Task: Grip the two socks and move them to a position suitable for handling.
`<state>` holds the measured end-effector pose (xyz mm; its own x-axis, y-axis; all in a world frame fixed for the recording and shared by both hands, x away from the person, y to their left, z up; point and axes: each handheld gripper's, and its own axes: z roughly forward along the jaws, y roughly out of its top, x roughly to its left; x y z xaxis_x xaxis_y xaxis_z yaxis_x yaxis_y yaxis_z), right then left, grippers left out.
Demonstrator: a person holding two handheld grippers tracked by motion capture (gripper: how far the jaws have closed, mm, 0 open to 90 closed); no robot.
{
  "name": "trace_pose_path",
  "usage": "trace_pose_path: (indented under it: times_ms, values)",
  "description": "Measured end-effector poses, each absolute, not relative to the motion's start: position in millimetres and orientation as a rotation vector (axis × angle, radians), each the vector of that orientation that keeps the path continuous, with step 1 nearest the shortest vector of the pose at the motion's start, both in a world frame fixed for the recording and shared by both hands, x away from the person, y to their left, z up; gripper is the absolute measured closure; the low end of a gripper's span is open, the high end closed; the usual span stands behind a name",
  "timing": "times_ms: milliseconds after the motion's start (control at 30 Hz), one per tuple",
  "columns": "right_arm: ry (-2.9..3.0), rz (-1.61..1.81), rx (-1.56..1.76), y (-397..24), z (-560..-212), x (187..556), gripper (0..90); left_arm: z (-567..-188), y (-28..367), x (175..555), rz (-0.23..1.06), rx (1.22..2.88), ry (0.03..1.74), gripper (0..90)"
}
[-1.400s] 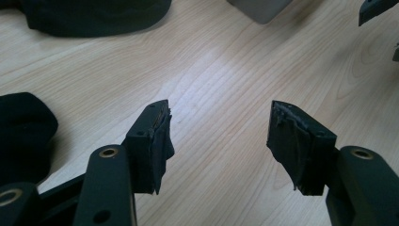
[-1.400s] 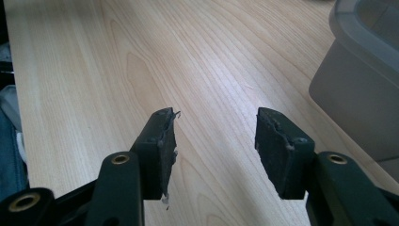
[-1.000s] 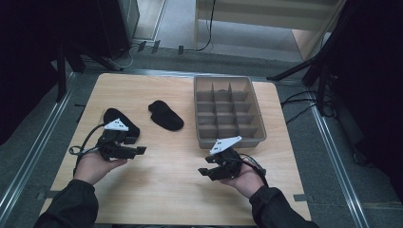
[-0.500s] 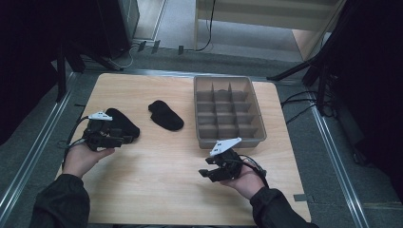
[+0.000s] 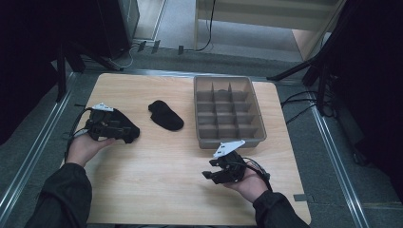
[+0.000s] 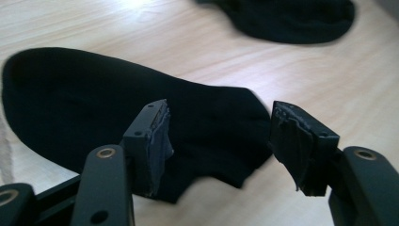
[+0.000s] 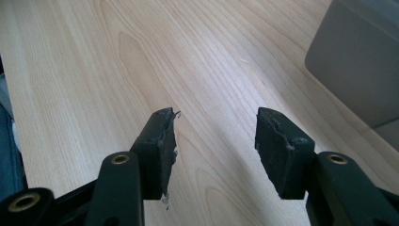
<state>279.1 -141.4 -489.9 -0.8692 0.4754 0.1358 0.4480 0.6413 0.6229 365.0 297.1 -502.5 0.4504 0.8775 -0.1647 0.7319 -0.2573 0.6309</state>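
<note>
Two black socks lay left of the tray (image 5: 259,128); my left gripper (image 6: 219,136) had slid over the near sock (image 6: 94,113), jaws parted, ready to grasp.

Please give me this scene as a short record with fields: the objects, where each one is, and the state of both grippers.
surface: wooden table
near sock: black sock, flat at table's left side
far sock: second black sock, flat, apart from the first
organizer: grey compartment tray, compartments look empty
left gripper: open, jaws over the near sock's edge, not pressing it
right gripper: open, over bare wood near the tray
</note>
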Motion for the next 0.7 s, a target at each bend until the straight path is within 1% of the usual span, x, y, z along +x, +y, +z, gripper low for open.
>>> trace_pose_path:
  times_ms: [133, 200, 367, 567, 600, 633, 667, 700]
  values:
    - [2.806, 1.039, 0.812, -144.5, -490.5, 277.9, 48.2, -512.6, 301.7, 378.0, 0.296, 2.048, 1.36, 35.7]
    - [2.803, 1.041, 0.818, -146.4, -490.7, 277.5, 48.3, -519.9, 302.6, 383.3, 0.291, 2.056, 1.381, 33.4]
    - [2.795, 1.04, 0.836, -148.9, -490.7, 277.7, 48.2, -528.7, 304.3, 388.3, 0.286, 2.062, 1.405, 30.1]
    - [2.794, 1.037, 0.832, -148.6, -491.4, 278.0, 48.2, -533.0, 305.1, 386.3, 0.351, 2.073, 1.379, 30.7]
    - [2.795, 1.031, 0.833, -148.0, -491.4, 277.4, 48.3, -533.7, 304.4, 385.2, 0.368, 2.081, 1.373, 32.6]
    - [2.795, 1.031, 0.833, -148.0, -491.4, 277.4, 48.3, -534.3, 303.1, 383.6, 0.41, 2.1, 1.36, 32.6]
    - [2.795, 1.032, 0.83, -147.6, -491.5, 277.3, 48.2, -535.8, 303.3, 380.5, 0.451, 2.09, 1.361, 39.6]
    - [2.795, 1.032, 0.831, -147.6, -491.5, 277.3, 48.2, -536.6, 304.2, 378.5, 0.467, 2.073, 1.369, 43.0]
